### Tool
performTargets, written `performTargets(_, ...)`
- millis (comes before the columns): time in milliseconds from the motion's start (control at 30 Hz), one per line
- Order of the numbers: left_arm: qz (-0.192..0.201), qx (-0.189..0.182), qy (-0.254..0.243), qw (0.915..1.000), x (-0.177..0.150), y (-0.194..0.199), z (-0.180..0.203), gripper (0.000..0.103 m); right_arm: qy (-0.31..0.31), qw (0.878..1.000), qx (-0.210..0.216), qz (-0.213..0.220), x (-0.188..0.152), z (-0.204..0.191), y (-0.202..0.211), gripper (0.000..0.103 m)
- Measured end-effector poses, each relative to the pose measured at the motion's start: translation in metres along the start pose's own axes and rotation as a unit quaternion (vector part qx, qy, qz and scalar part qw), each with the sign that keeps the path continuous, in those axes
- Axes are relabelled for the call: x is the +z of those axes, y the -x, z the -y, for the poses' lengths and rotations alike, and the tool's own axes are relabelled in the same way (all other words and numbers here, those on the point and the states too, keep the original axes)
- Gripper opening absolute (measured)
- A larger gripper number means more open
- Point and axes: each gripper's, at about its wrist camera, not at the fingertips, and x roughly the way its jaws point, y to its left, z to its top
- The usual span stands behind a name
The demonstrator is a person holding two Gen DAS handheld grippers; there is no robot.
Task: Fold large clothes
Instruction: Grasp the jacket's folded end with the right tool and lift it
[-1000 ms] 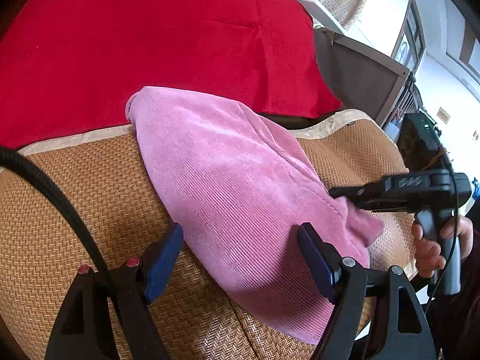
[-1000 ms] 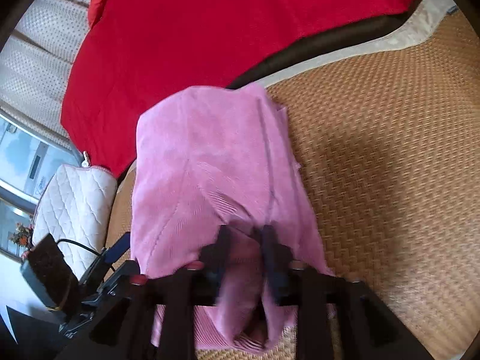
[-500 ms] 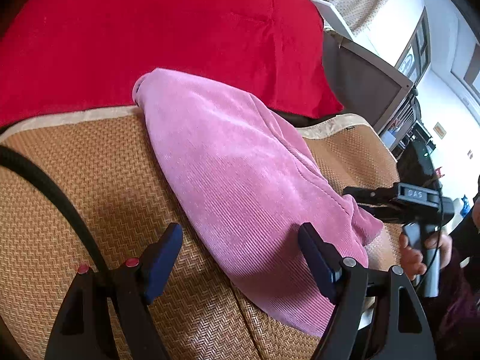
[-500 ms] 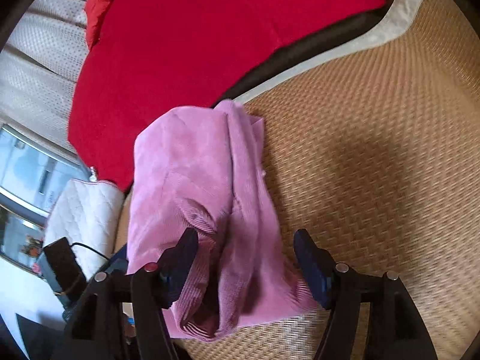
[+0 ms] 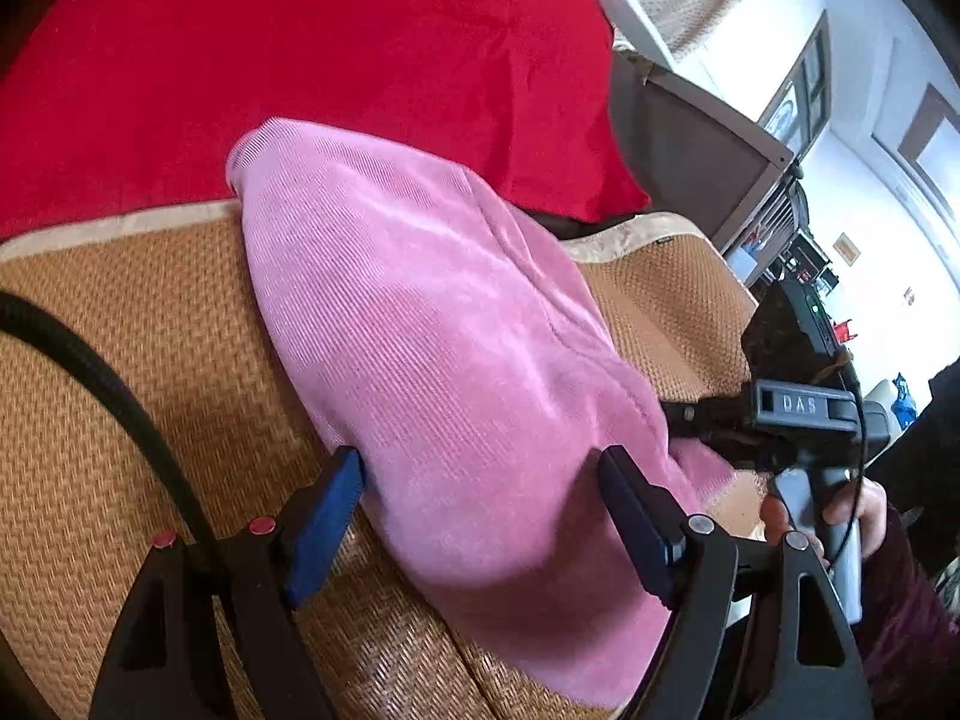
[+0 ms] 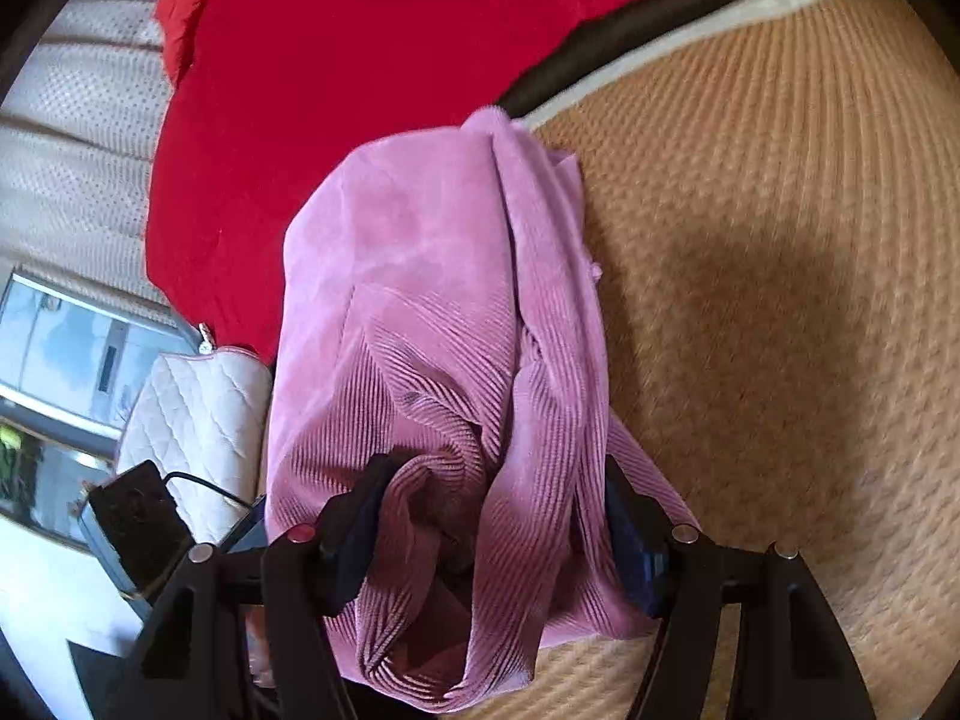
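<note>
Woven straw mat (image 5: 138,360) carries the folded pink corduroy garment (image 5: 444,360). Left gripper (image 5: 480,504) and right gripper (image 6: 492,516) both gape around its bunched end; pinch all layers together.

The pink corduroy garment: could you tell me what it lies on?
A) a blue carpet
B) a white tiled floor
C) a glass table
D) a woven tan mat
D: the pink corduroy garment rests bunched on the woven tan mat, its far end reaching the red cloth.
</note>
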Motion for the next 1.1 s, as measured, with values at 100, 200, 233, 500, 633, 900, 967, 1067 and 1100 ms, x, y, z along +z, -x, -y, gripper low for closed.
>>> performTargets(100,0.017,-0.014,0.022,0.9995,0.005,0.008,-0.009,0.078,-0.020,0.999,0.038,-0.007,-0.002,-0.007,-0.002,0.056)
performTargets(200,0.036,-0.020,0.026,0.9988,0.009,0.023,-0.013,0.078,-0.016,0.997,0.074,-0.017,-0.005,-0.020,-0.008,0.056)
performTargets(233,0.037,-0.017,0.024,0.9989,0.009,0.025,-0.014,0.078,-0.010,0.997,0.070,-0.019,-0.006,-0.020,-0.014,0.056)
performTargets(500,0.008,0.029,0.006,0.9995,0.000,0.015,-0.016,0.079,0.012,1.000,0.011,0.002,0.002,-0.022,-0.005,0.057)
performTargets(633,0.007,0.031,0.022,0.9992,0.001,0.017,-0.017,0.079,0.078,0.994,-0.066,0.041,0.015,-0.056,0.011,0.057)
performTargets(900,0.011,0.049,-0.012,0.9986,-0.008,0.026,-0.007,0.079,0.121,0.985,-0.086,0.091,0.063,-0.099,-0.009,0.053)
performTargets(967,0.011,0.049,-0.018,0.9986,-0.010,0.027,-0.006,0.079,0.122,0.985,-0.098,0.075,0.073,-0.101,-0.033,0.042)
performTargets(1067,0.001,0.054,-0.026,0.9982,-0.014,0.019,-0.006,0.082,0.087,0.986,-0.143,0.010,0.090,-0.069,-0.089,0.033)
performTargets(1100,-0.007,0.061,-0.029,0.9977,-0.016,0.012,-0.006,0.083,0.075,0.988,-0.134,0.009,0.094,-0.062,-0.097,0.028)
